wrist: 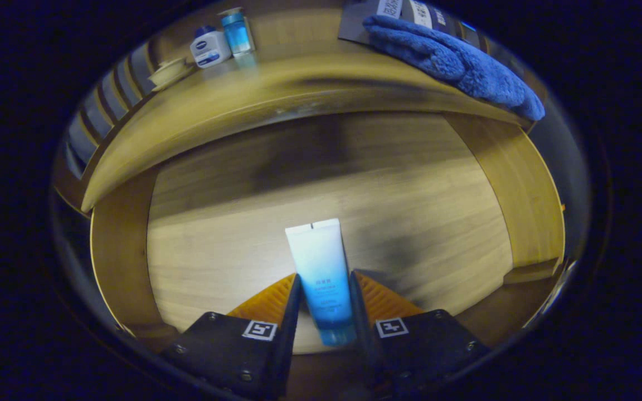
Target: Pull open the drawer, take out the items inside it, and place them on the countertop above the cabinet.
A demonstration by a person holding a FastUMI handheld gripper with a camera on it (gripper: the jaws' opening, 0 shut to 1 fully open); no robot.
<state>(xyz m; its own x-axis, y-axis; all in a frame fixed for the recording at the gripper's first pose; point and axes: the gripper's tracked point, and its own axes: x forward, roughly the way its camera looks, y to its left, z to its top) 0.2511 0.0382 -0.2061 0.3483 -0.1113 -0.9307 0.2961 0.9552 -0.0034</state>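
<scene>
The wooden drawer (521, 195) stands pulled open below me, its pale floor bare around the fingers. A white-to-blue squeeze tube (316, 250) points away from me, cap end nearest, and both fingers of my gripper (325, 274) press on its sides. Its shadow falls on the drawer floor to the right. Beyond the drawer's far side runs the wooden countertop (276, 94).
On the countertop's far left stand a white jar with a blue lid (209, 47), a blue bottle (236, 32) and a small pale dish (168, 72). A fluffy blue towel (455, 55) lies on its right part, over a dark flat box (410, 11).
</scene>
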